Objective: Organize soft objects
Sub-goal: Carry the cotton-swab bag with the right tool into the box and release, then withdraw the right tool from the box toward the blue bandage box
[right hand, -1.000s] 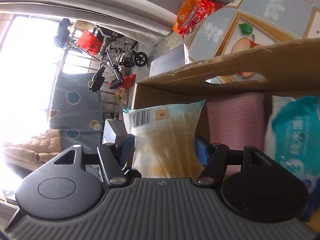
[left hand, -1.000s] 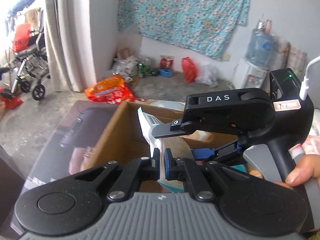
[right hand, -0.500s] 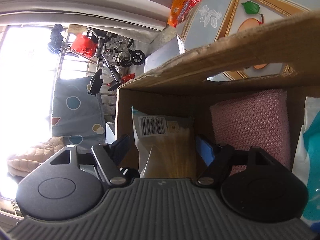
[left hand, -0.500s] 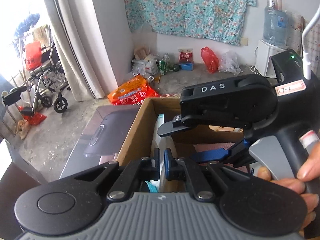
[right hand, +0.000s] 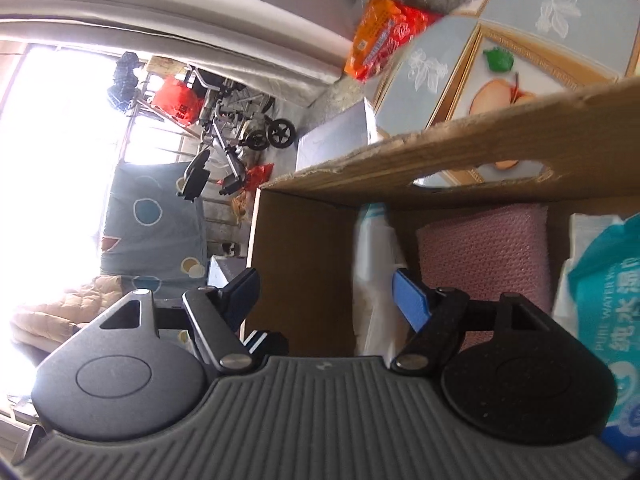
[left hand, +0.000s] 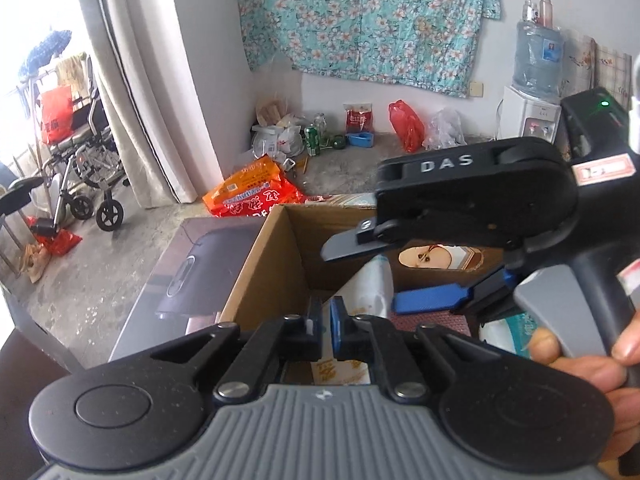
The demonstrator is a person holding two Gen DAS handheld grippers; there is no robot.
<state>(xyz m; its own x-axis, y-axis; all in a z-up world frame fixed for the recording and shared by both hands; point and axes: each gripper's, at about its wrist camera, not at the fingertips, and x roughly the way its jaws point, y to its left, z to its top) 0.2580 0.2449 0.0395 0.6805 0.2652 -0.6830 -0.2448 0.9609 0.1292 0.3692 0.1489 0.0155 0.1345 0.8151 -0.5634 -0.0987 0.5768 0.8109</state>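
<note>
A cardboard box [left hand: 276, 264] [right hand: 304, 264] holds a pale soft packet [right hand: 374, 280] [left hand: 372, 284] standing on edge, a pink textured sponge [right hand: 484, 256] and a teal wet-wipes pack [right hand: 604, 304]. My right gripper [right hand: 326, 294] is open over the box, with the packet standing between its fingers, close to the right finger [right hand: 408, 300]. It also shows in the left wrist view [left hand: 400, 272]. My left gripper [left hand: 326, 322] is shut with nothing visible between its pads, just above the box's near edge.
The box stands on a table with a fruit-print cloth [right hand: 500, 80]. A dark printed carton [left hand: 192, 272] lies left of the box. An orange-red bag [left hand: 256, 192], a wheelchair [left hand: 80, 168] and a water dispenser [left hand: 532, 92] stand around the room.
The packet has turned edge-on and sunk deeper into the box. My right gripper has let it go and stays open. My left gripper has drawn back, shut.
</note>
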